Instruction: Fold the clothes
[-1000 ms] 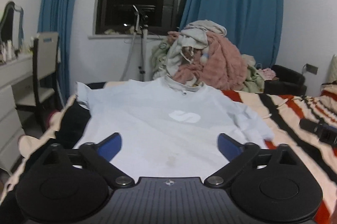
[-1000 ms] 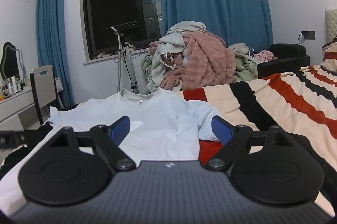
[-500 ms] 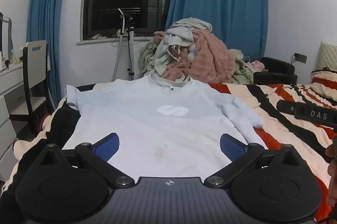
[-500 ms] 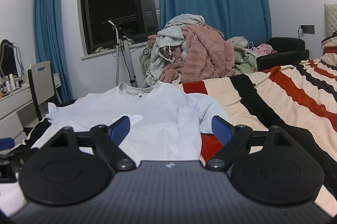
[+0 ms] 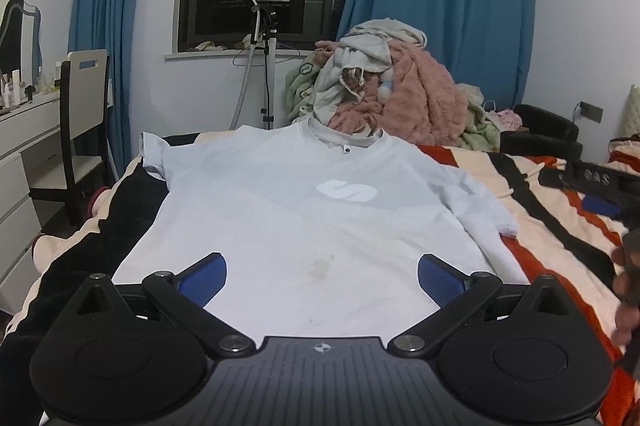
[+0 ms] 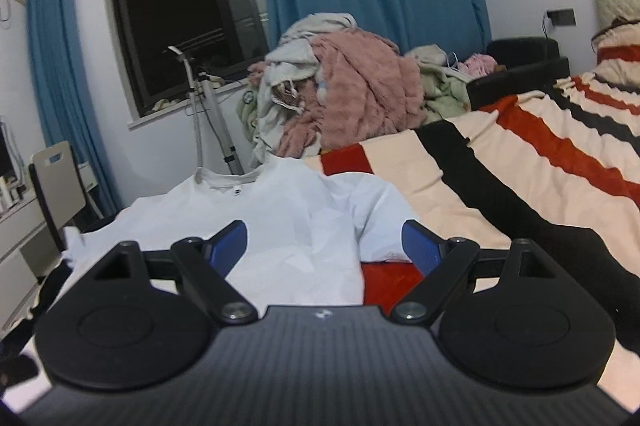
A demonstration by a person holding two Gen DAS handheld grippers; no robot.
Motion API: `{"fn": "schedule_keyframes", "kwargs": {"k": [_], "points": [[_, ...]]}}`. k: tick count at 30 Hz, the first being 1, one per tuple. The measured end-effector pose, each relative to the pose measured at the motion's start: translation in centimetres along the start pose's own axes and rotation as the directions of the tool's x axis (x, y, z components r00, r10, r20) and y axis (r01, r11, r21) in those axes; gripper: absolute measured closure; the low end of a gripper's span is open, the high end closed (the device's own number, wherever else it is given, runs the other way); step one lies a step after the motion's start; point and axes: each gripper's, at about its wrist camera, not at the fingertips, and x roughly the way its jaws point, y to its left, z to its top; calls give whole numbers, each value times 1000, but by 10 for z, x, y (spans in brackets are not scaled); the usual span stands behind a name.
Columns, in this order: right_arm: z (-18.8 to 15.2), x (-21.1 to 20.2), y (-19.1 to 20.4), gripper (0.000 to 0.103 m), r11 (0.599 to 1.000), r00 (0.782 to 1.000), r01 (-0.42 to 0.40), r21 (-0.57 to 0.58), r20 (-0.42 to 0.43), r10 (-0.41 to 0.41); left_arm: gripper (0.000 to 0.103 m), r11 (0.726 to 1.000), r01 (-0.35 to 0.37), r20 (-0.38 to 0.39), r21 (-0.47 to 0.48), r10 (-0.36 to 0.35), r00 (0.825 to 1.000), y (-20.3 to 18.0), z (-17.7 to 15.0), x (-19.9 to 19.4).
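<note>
A T-shirt [image 5: 304, 218] lies flat on the bed [image 5: 552, 226], a clothes heap [image 5: 392, 94] behind it, a chair [image 5: 82, 114] left.

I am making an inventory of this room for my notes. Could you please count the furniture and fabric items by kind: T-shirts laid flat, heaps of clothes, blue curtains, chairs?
Pale blue T-shirt laid flat on the striped bed: 1
Heap of unfolded pink and beige clothes: 1
Blue curtains: 2
White-backed chair: 1
Total: 5
</note>
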Motion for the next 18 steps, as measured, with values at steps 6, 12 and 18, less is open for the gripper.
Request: {"fn": "schedule_keyframes", "kwargs": {"k": [6,12,18], "points": [[14,65,-42,18,998,999,-4,56,-38,6,0,1000,-2,-19,-2,2,1000,-1,-4,8],[8,145,-112,32,964,993,9,266,-114,22,0,1000,6,-44,-16,-6,999,0,-8,23],[-15,210,-148,53,884,974,-32,467,-185,133,0,998,33,-75,-52,-37,996,-1,-8,46]]}}
